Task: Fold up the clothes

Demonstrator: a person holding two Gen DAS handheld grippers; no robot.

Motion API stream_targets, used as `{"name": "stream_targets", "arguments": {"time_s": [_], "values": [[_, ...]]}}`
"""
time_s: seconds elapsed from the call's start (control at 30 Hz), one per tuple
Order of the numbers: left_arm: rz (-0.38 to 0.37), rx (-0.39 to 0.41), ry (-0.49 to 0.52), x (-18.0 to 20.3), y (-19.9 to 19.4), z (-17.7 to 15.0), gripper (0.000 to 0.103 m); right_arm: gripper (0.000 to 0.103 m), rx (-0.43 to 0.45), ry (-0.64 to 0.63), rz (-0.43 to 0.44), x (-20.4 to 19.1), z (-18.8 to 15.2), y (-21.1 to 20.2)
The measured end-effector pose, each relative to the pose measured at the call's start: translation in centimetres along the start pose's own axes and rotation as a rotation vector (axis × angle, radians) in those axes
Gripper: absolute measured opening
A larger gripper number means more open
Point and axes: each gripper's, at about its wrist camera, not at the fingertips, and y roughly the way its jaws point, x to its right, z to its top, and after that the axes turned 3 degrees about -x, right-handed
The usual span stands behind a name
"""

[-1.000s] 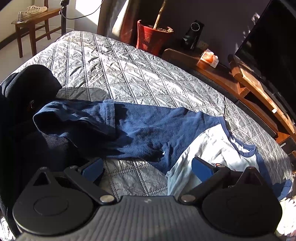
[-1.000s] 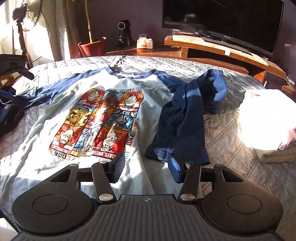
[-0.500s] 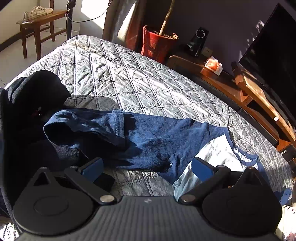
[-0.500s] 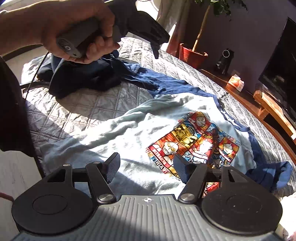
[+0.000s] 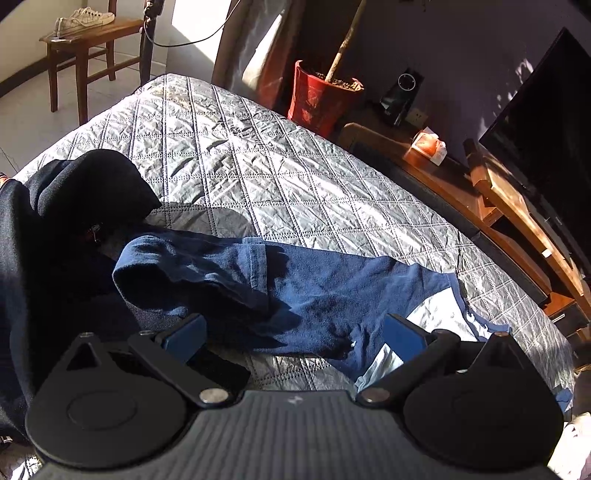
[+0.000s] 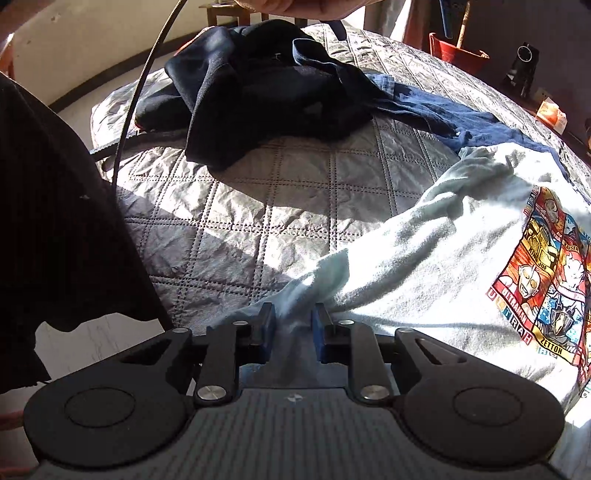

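Observation:
A light T-shirt (image 6: 424,258) with a colourful cartoon print (image 6: 546,266) and navy sleeves lies spread on the quilted bed (image 6: 258,206). My right gripper (image 6: 293,321) sits at the shirt's near corner, its jaws shut on a pinch of the pale hem fabric. In the left wrist view, one navy sleeve (image 5: 295,284) stretches across the quilt (image 5: 258,155), its cuff end rumpled. My left gripper (image 5: 293,330) hovers just above and in front of that sleeve, wide open, with nothing between its blue pads.
A heap of dark clothes (image 5: 74,199) (image 6: 258,85) lies at the sleeve's far end. Beyond the bed stand a red plant pot (image 5: 317,99), a wooden TV stand (image 5: 517,206), a TV (image 5: 546,110) and a chair with shoes (image 5: 85,33). The person's dark garment (image 6: 55,221) and a cable (image 6: 147,62) hang left.
My right gripper swung from the shirt's middle to its near corner and closed on the hem. My left gripper drifted slightly along the sleeve and stayed open.

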Motion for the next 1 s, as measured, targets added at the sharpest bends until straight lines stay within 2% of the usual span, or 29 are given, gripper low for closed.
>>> {"name": "stream_targets", "arguments": {"time_s": [0.13,0.23,0.27,0.3,0.4,0.43,0.53,0.6,0.7,0.8,1.0], "values": [[-0.001,-0.002,-0.001,0.0,0.0,0.0,0.102,0.002,0.018,0.011,0.013,-1.1,0.5,-0.2],[0.002,-0.007,0.006,0.2,0.2,-0.2,0.102,0.002,0.012,0.011,0.07,-2.4,1.0,0.4],[0.003,-0.01,0.008,0.3,0.2,-0.3,0.102,0.005,0.009,-0.008,0.059,-2.8,1.1,0.6],[0.003,-0.011,0.011,0.3,0.3,-0.3,0.102,0.018,-0.002,-0.008,0.053,-2.7,1.1,0.6],[0.002,-0.013,0.017,0.5,0.4,-0.4,0.102,0.03,0.082,0.103,0.066,0.2,0.7,-1.7],[0.001,-0.013,0.019,0.6,0.4,-0.4,0.102,0.032,0.114,0.15,0.046,1.8,0.4,-2.8],[0.001,-0.015,0.028,0.9,0.5,-0.5,0.102,0.046,0.183,0.259,-0.128,7.2,-0.9,-6.2],[0.002,-0.019,0.036,1.1,0.6,-0.7,0.102,0.061,0.186,0.348,-0.26,12.1,-2.4,-8.1],[0.002,-0.026,0.058,1.7,0.9,-1.0,0.102,0.061,0.175,0.469,-0.36,18.3,-4.7,-9.8],[-0.001,-0.036,0.089,2.6,1.2,-1.6,0.102,0.062,0.166,0.609,-0.409,23.5,-7.5,-10.3],[0.0,-0.057,0.139,4.4,2.0,-2.7,0.102,0.061,0.144,0.68,-0.492,27.2,-10.6,-10.2]]}}
